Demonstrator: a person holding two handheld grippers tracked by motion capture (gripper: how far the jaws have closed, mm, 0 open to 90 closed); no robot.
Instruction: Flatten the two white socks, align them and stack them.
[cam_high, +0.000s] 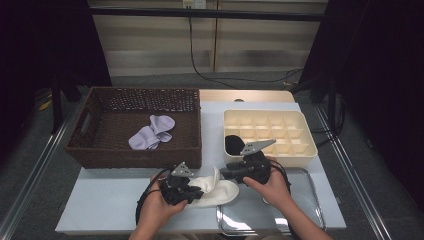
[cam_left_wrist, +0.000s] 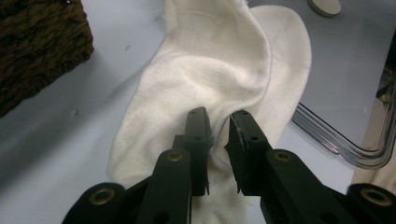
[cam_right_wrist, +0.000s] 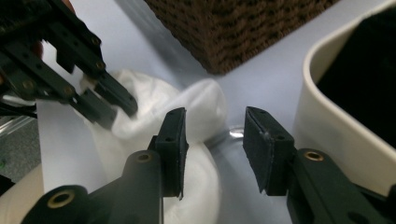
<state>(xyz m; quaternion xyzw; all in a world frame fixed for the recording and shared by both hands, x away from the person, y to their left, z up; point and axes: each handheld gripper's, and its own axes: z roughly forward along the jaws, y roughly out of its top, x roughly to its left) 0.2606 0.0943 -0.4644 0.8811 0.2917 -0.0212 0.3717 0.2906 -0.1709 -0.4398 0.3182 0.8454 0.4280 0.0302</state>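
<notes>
L claw (cam_left_wrist: 218, 122) pinching white sock (cam_left_wrist: 210, 70) on worktop (cam_high: 115, 200); R claw (cam_right_wrist: 212, 126) released, hovering low just beside sock.

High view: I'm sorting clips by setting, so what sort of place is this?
Probably a staged sock-sorting bench in a lab or studio: a white sock on the table, a wicker basket, a divided cream organiser tray, dark curtains around.

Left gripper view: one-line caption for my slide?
Left gripper pinching a fold of the white sock on the table, metal tray beside it.
</notes>
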